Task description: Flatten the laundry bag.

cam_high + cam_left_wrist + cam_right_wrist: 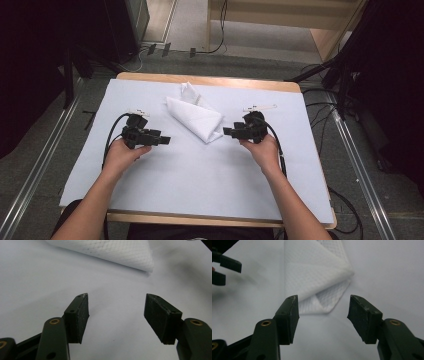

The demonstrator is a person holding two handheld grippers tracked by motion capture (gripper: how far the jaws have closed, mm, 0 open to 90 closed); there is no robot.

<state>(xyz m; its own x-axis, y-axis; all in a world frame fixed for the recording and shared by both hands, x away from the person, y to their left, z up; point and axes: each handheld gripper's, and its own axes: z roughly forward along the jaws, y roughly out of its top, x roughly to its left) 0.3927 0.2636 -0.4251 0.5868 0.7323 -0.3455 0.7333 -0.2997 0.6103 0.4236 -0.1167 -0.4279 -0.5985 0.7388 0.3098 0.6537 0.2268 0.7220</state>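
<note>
Forearms in from near edge, left gripper and right gripper both gaping wide and empty either side of white cloth, lying partly folded at table centre-far, untouched now; folding looks partway, neatening left.

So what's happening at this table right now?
A person holds a black two-jaw gripper in each hand over a table covered with a pale sheet. A folded white mesh-textured cloth lies between them, its near corner pointing toward the right gripper. The left gripper sits to the cloth's left. Both grippers' jaws stand open with nothing between them, and neither touches the cloth.
</note>
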